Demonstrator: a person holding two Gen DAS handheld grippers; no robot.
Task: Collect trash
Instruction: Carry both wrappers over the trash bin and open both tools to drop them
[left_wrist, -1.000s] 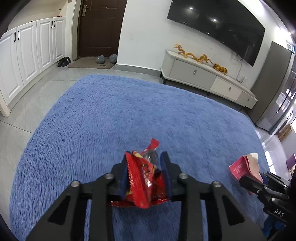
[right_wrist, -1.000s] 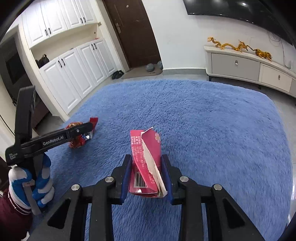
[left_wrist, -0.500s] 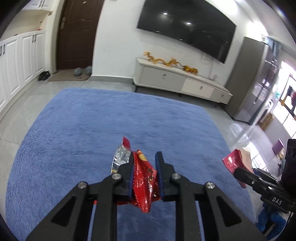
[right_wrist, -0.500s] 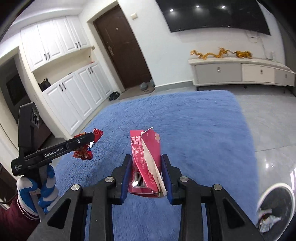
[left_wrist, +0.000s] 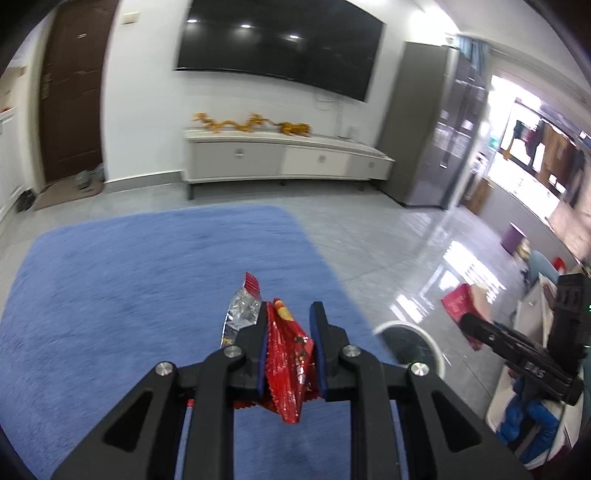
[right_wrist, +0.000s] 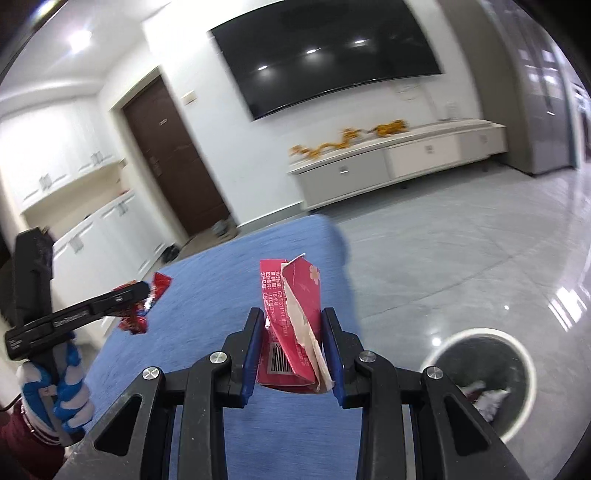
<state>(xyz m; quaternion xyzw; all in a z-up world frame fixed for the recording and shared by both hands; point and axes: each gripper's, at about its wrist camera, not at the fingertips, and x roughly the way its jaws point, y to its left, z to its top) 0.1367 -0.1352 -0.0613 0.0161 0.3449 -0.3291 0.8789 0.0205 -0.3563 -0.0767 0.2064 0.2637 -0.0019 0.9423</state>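
Left gripper (left_wrist: 289, 345) pinching red wrapper (left_wrist: 286, 363), right gripper (right_wrist: 293, 345) pinching pink carton (right_wrist: 295, 314), both aloft over rug (left_wrist: 129, 295). Bin (right_wrist: 517, 354) near right, on tile. Risks: early release landing short of rim; thin wrapper slipping or snagging on pads.

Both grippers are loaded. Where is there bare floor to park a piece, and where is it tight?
Bare: blue rug ahead of the left gripper, and grey tile between rug, TV cabinet and trash bin. Tight: the bin already holds scraps; the right gripper works beside it.
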